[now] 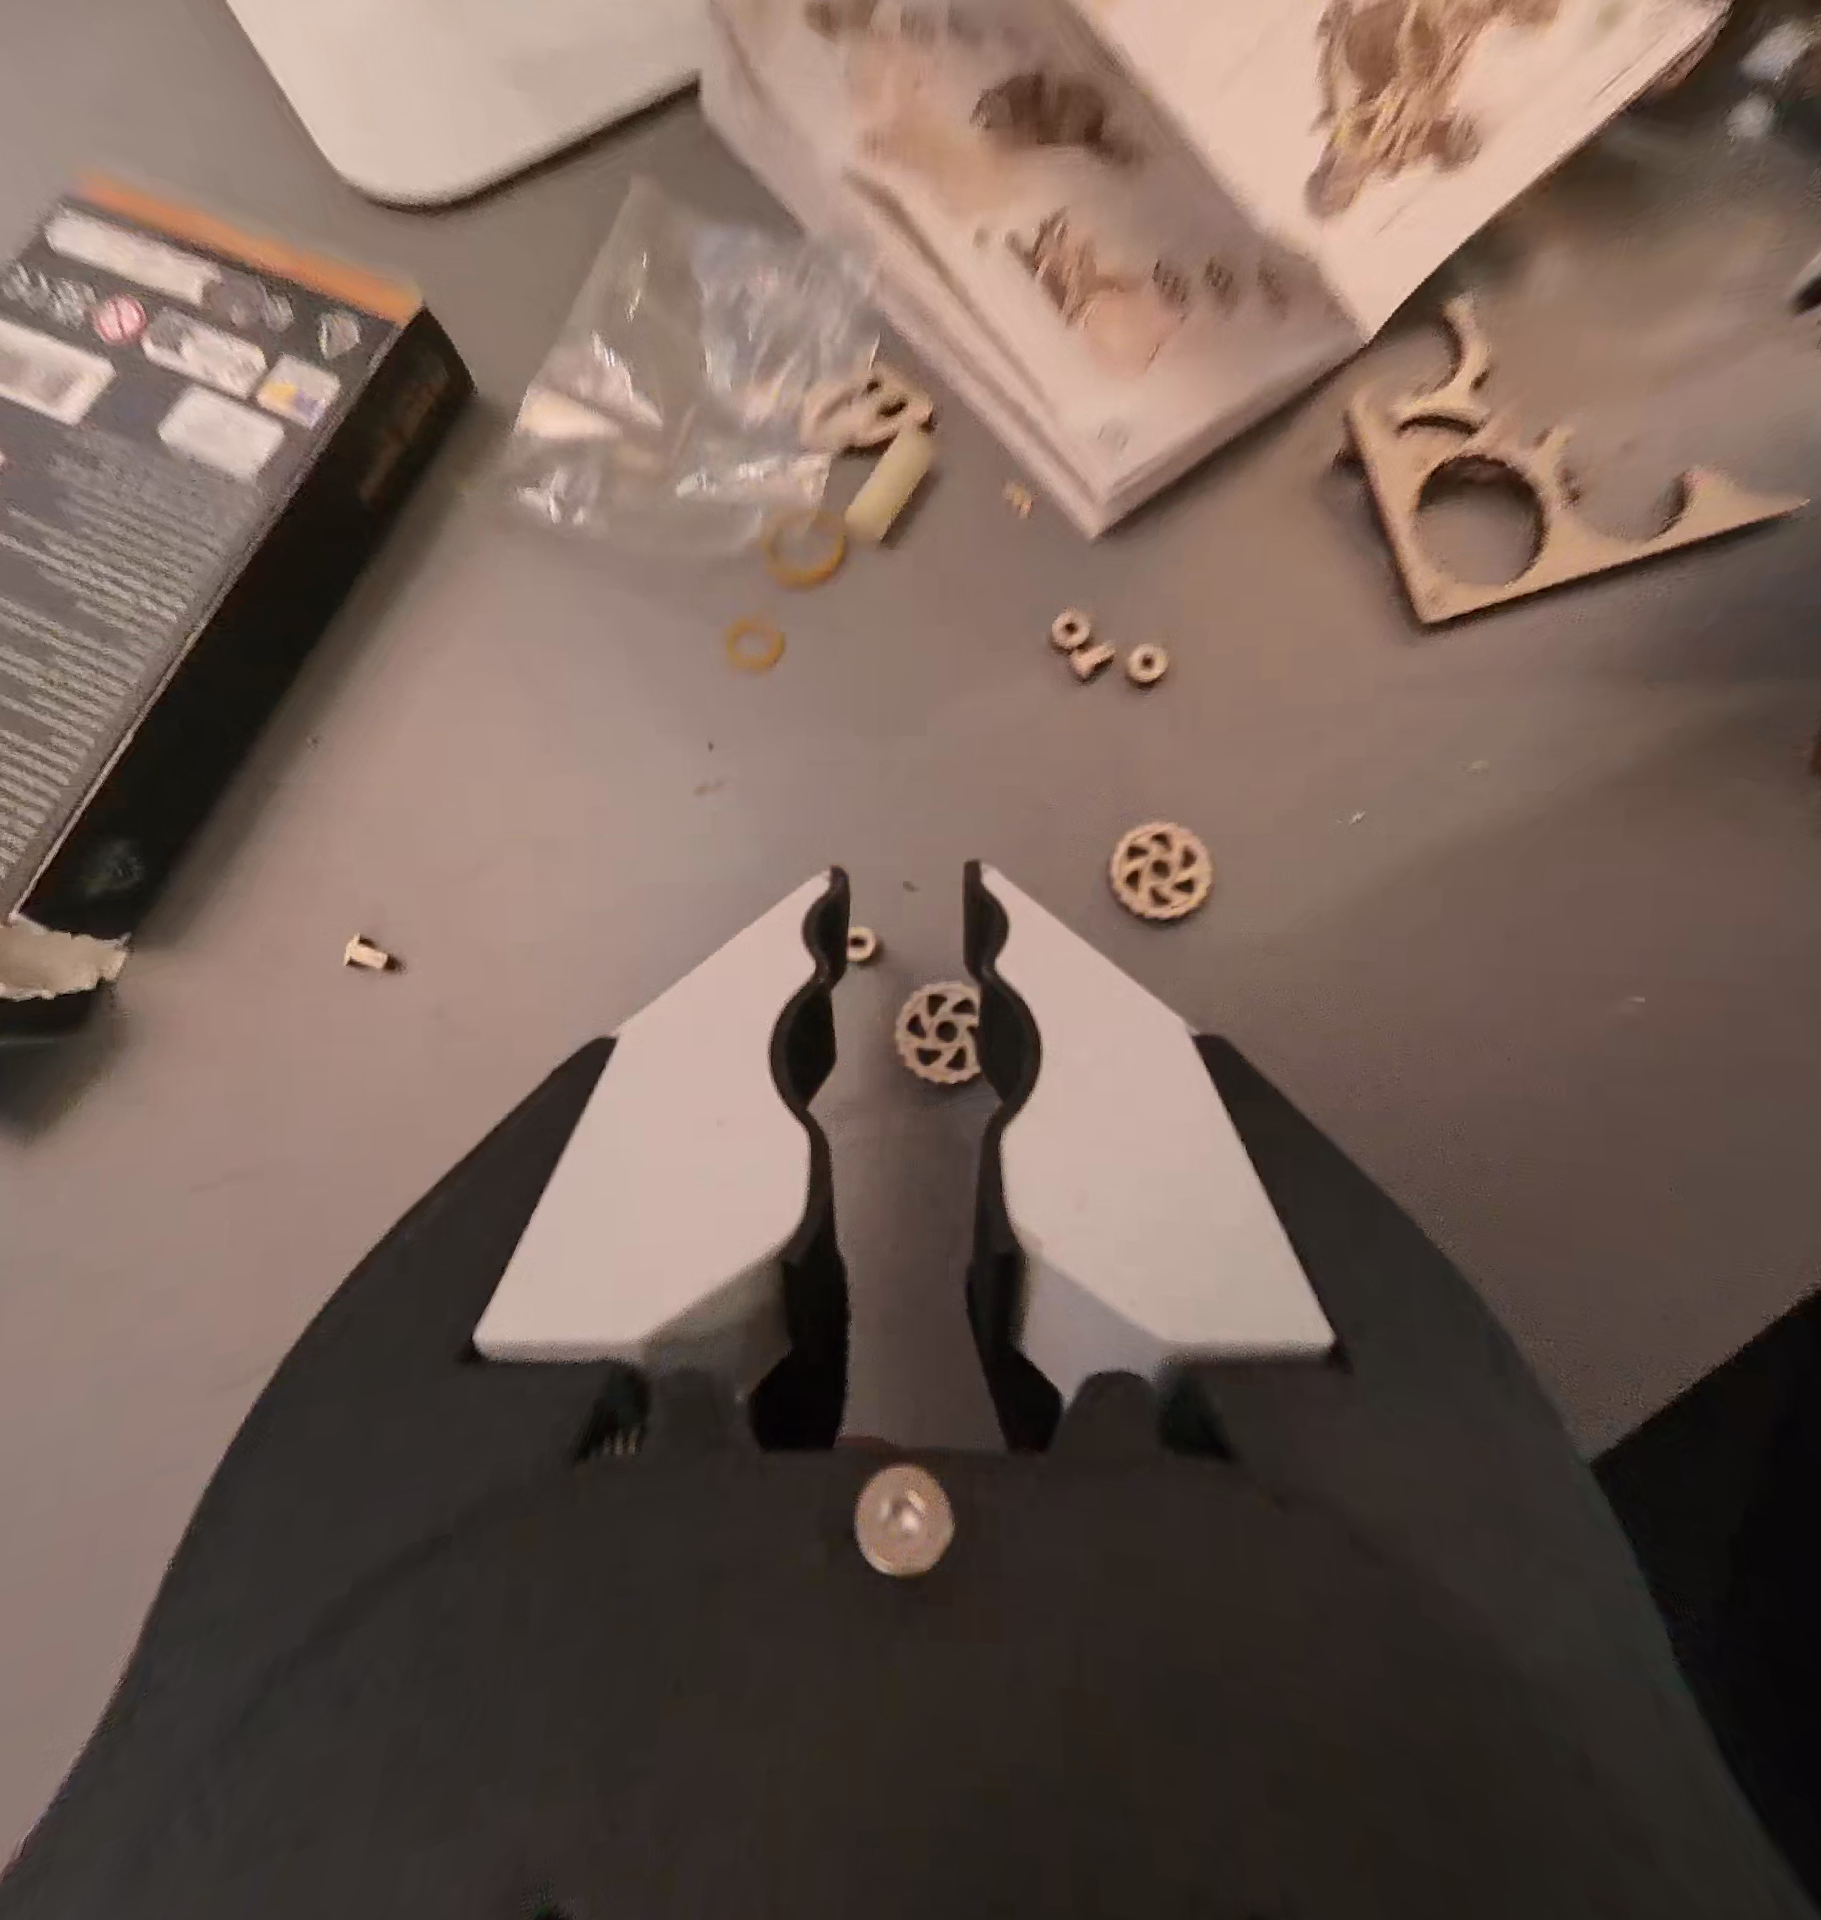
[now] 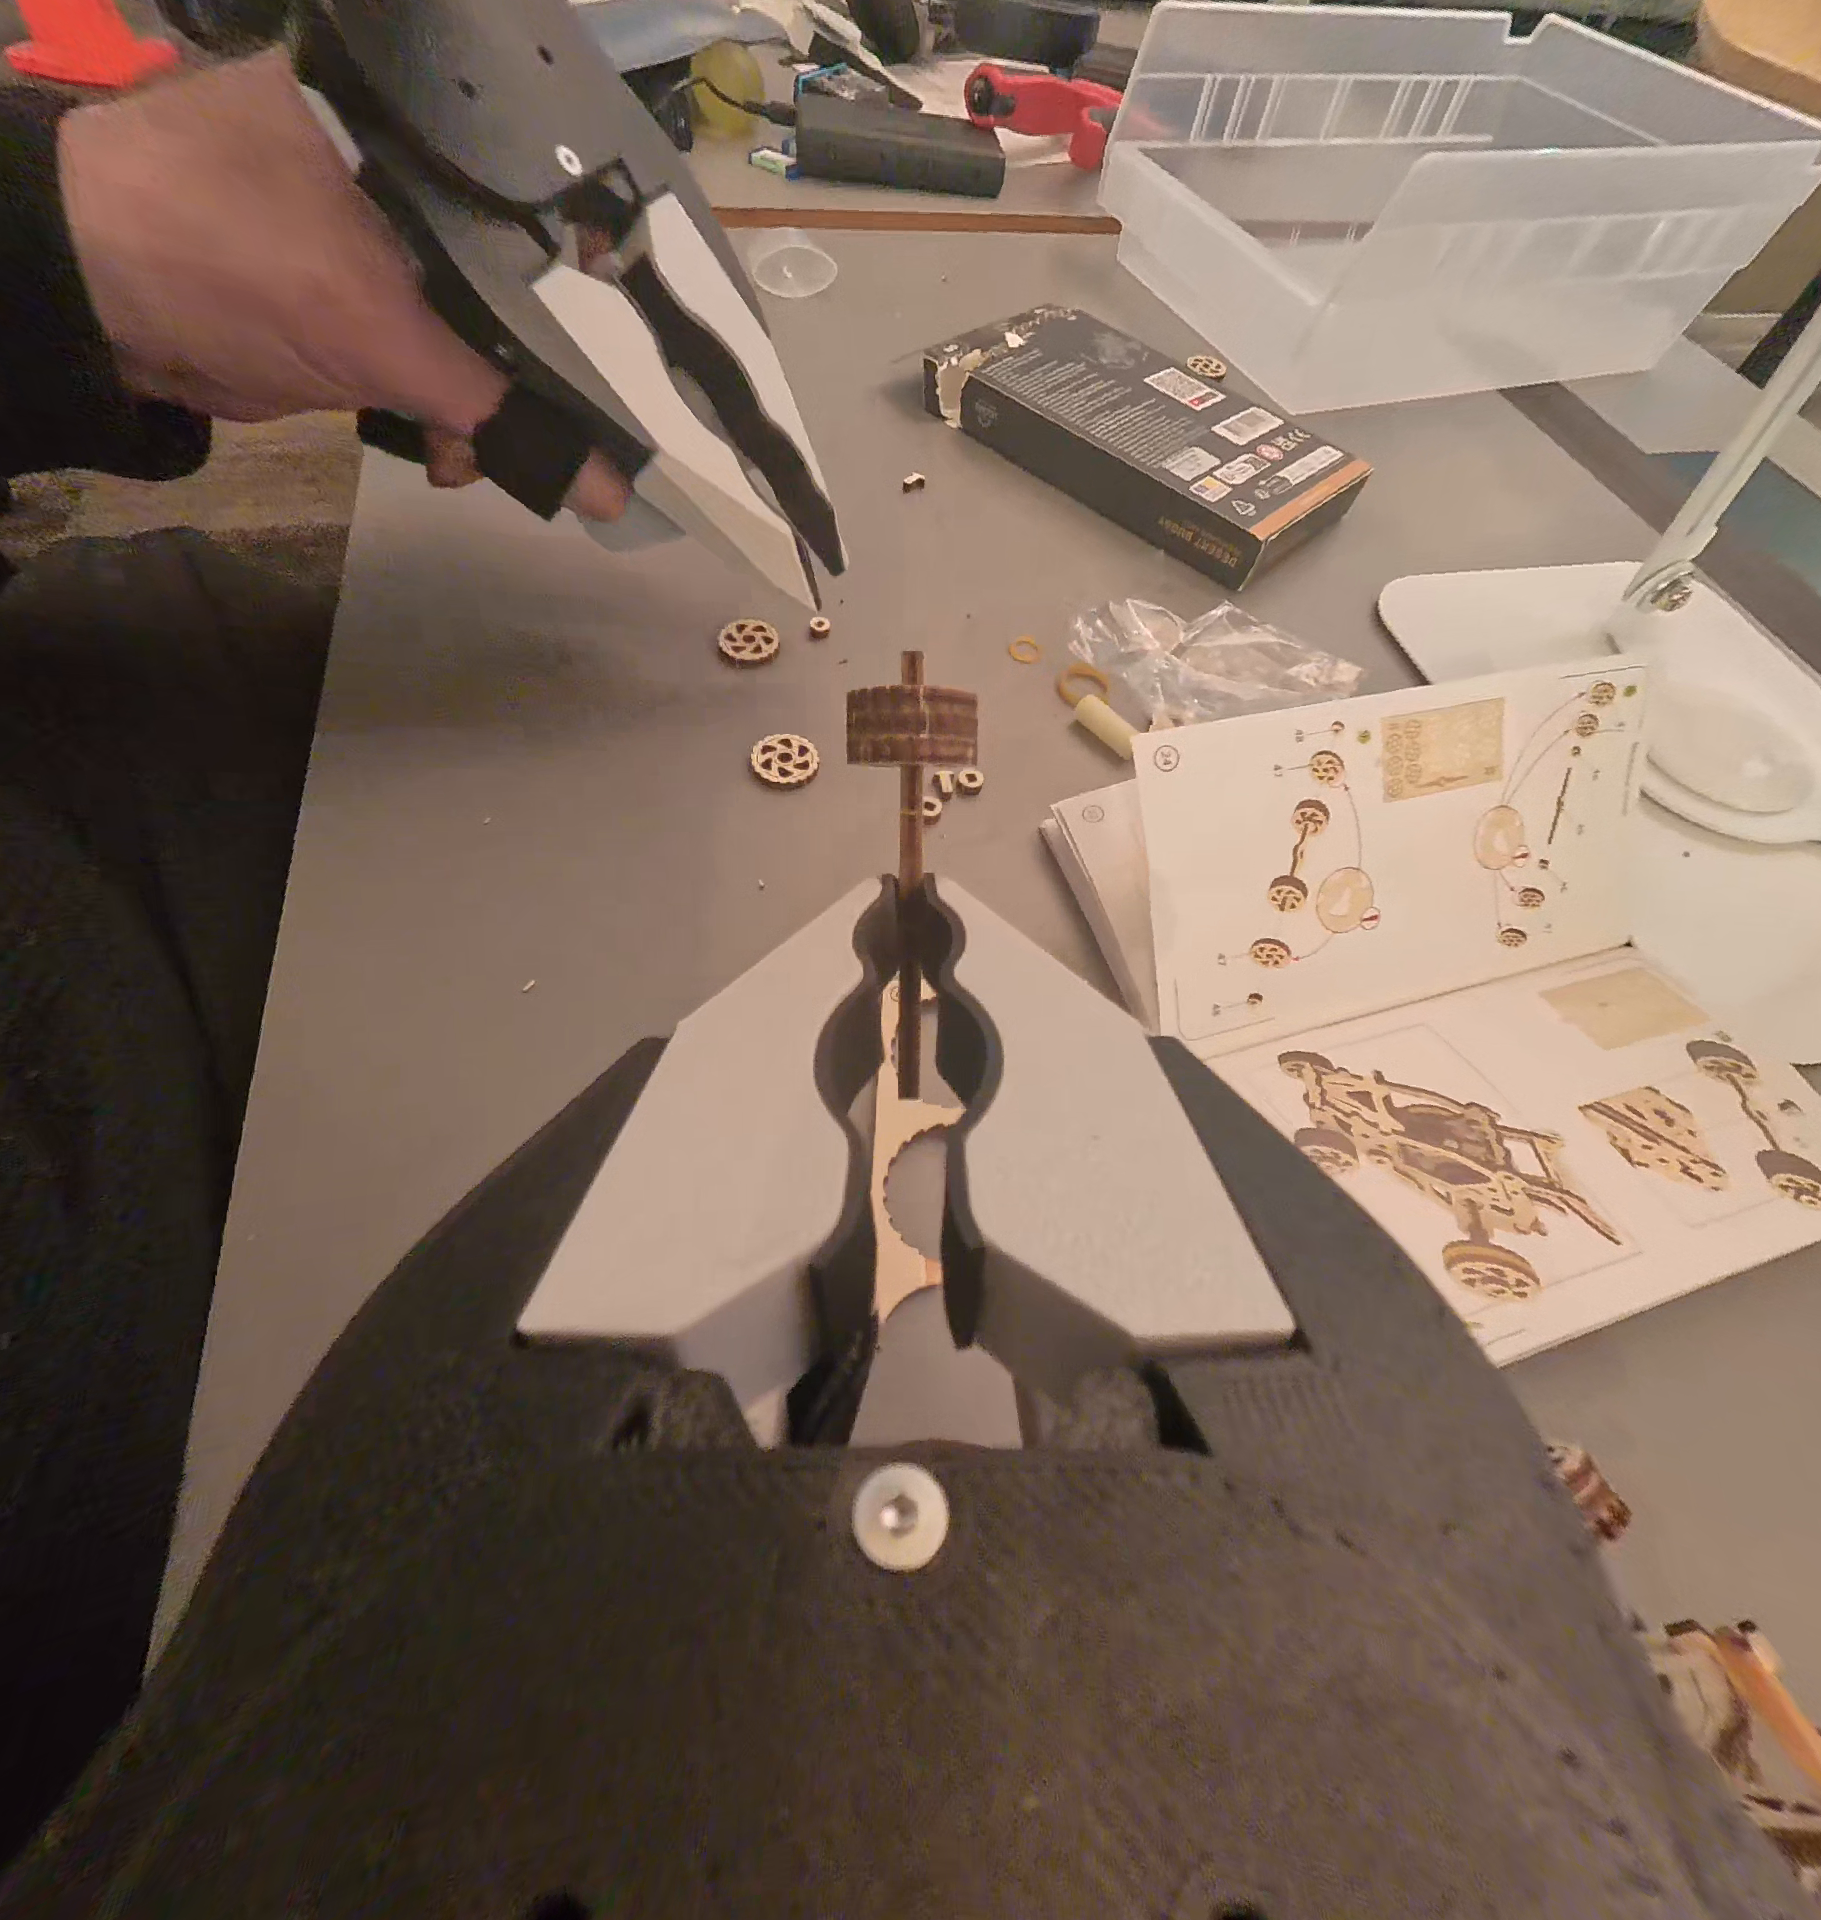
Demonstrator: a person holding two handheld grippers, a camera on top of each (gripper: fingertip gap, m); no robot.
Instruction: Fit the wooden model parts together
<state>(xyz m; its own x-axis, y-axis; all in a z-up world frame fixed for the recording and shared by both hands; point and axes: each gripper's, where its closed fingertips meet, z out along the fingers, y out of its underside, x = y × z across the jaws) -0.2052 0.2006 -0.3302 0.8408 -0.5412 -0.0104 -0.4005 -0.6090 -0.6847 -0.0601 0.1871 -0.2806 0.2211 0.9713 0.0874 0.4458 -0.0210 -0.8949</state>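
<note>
The right tongs (image 2: 908, 894) clench a wooden axle (image 2: 911, 831) whose wheel (image 2: 911, 724) sits at twelve o'clock beyond them. The left tongs (image 1: 906, 883) hang released above the grey tabletop (image 1: 470, 790), a small washer (image 1: 862, 943) between their tips and a gear (image 1: 937, 1032) just below it.

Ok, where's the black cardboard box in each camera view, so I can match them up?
Left wrist view: the black box lies at the left edge, left of the open left gripper.
Right wrist view: the box lies upper centre, beyond the wooden axle clamped in the right gripper.
Shared landmark: the clear plastic bag, beside the box in both.
</note>
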